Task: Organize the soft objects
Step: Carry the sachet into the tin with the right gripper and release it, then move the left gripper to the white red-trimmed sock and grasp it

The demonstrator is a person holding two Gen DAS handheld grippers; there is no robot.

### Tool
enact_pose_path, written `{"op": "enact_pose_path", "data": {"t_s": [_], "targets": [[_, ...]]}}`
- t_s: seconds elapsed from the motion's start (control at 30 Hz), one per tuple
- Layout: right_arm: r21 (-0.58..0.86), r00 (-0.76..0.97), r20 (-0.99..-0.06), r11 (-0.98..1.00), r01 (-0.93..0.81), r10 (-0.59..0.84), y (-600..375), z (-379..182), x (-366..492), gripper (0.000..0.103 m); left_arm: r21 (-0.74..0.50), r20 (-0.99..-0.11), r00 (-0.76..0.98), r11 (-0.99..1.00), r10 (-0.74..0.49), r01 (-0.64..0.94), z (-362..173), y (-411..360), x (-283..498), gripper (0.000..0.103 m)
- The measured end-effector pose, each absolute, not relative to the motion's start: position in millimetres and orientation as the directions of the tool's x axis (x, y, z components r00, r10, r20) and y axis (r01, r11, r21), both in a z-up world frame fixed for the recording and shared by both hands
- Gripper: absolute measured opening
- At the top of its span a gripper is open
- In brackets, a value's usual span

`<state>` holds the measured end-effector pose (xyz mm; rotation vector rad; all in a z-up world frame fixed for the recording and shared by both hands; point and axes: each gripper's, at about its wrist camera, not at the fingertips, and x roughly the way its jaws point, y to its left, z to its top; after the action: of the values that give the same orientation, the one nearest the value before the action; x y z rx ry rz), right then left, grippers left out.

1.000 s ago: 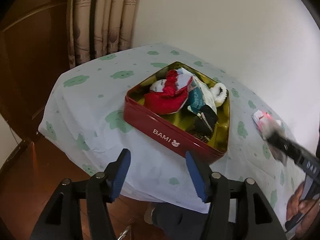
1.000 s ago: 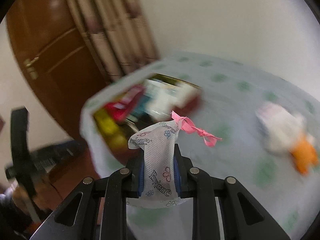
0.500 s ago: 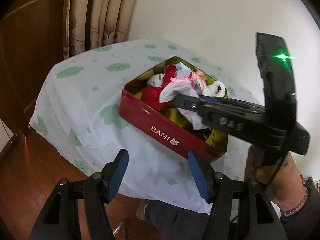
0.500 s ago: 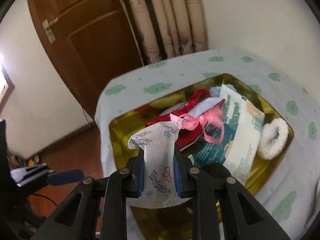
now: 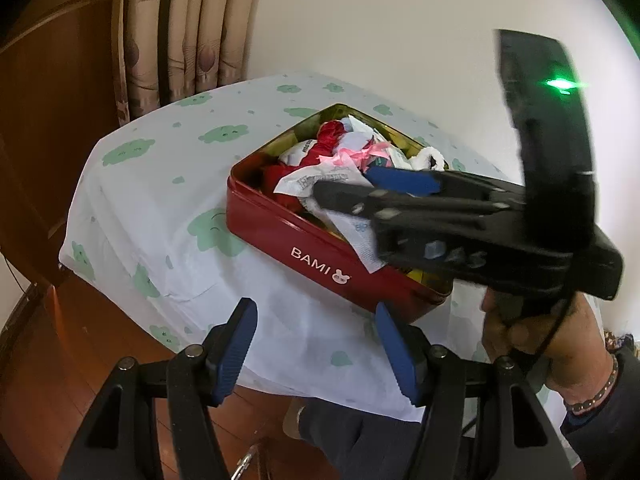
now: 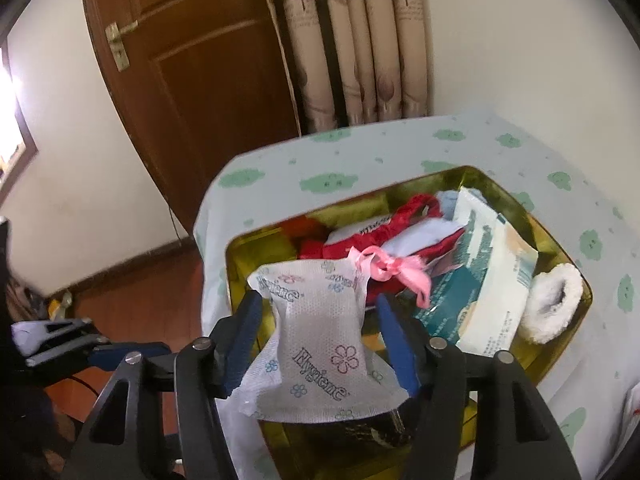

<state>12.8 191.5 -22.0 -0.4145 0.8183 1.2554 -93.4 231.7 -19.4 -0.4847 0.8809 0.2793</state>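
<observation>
1. The surface is draped in a pale cloth printed with green cloud shapes; in the left wrist view the cloth hangs over the near edge, toward 7 o'clock.
2. A red tin with a gold inside and "BAMI" on its side sits on the surface at the centre of that view, one corner pointing to 12 o'clock.
3. The tin holds a heap of soft things: a red cloth, a teal and white packet and a white fluffy cuff at 3 o'clock in the right wrist view.
4. The right gripper is over the near end of the tin with its blue pads spread apart. A white sachet printed "Hygiene", tied with a pink ribbon, sits between them; whether the pads touch it I cannot tell.
5. The left gripper hangs at 6 o'clock in its own view, off the near edge of the surface, spread wide and holding nothing.
6. Behind the surface, beige patterned curtains hang at 12 o'clock in the right wrist view, with a dark wooden door and its brass handle at 11 o'clock.
7. The walls are plain cream, and the floor below the cloth is reddish wood.
</observation>
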Motion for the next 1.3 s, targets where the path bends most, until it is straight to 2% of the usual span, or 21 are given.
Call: {"op": "enact_pose_path", "data": {"t_s": [0.13,0.23,0.3,0.43,0.6,0.77,0.87,0.97,1.07,1.13,1.3], "targets": [[0.169,0.157,-0.674,0.357,-0.919,0.722,164.4,2.4,18.1,0.059,-0.305,-0.799,0.602,0.852,0.014,-0.425,-22.6,232.7,-92.0,0.063],[0.212,0.240,-0.629,0.460,-0.862,0.739,113.3,13.9,23.9,0.071,-0.311,-0.796,0.606,0.860,-0.002,-0.405,-22.0,229.0,-92.3,0.063],[0.231,0.283,-0.634,0.525,-0.819,0.720,75.9,11.5,27.5,0.074,-0.300,-0.787,0.617,0.872,0.003,-0.386,-18.8,223.6,-93.1,0.063],[0.198,0.385,-0.691,0.672,-0.713,0.612,-15.2,-4.7,33.3,0.074,-0.300,-0.775,0.630,0.898,-0.034,-0.321,-15.1,211.1,-92.7,0.063],[0.109,0.523,-0.751,0.857,-0.504,0.403,-148.9,-21.9,40.3,0.074,-0.284,-0.779,0.623,0.924,-0.067,-0.256,-14.1,191.1,-89.5,0.063],[0.066,0.589,-0.770,0.949,-0.310,0.246,-247.7,-34.3,45.4,0.075,-0.148,-0.799,0.601,0.972,-0.010,-0.180,-13.0,152.8,-82.1,0.063],[0.028,0.600,-0.782,0.971,-0.239,0.171,-271.1,-44.5,47.7,0.076,-0.084,-0.805,0.593,0.987,0.013,-0.135,-12.5,128.4,-76.4,0.063],[0.048,0.596,-0.781,0.969,-0.241,0.187,-276.3,-50.7,47.1,0.076,-0.069,-0.807,0.590,0.992,0.004,-0.102,-10.2,110.7,-69.4,0.063],[0.029,0.610,-0.769,0.964,-0.266,0.191,-267.8,-51.1,45.6,0.085,-0.066,-0.805,0.593,0.995,-0.007,-0.077,-5.5,91.9,-57.1,0.063],[0.020,0.611,-0.767,0.960,-0.280,0.194,-266.0,-50.7,42.3,0.085,-0.061,-0.803,0.596,0.996,-0.014,-0.059,-3.1,82.0,-47.5,0.063],[0.099,0.621,-0.747,0.963,-0.249,0.237,-277.1,-46.8,42.3,0.091,-0.042,-0.806,0.592,0.999,-0.023,-0.018,0.3,61.6,-26.4,0.063]]}}
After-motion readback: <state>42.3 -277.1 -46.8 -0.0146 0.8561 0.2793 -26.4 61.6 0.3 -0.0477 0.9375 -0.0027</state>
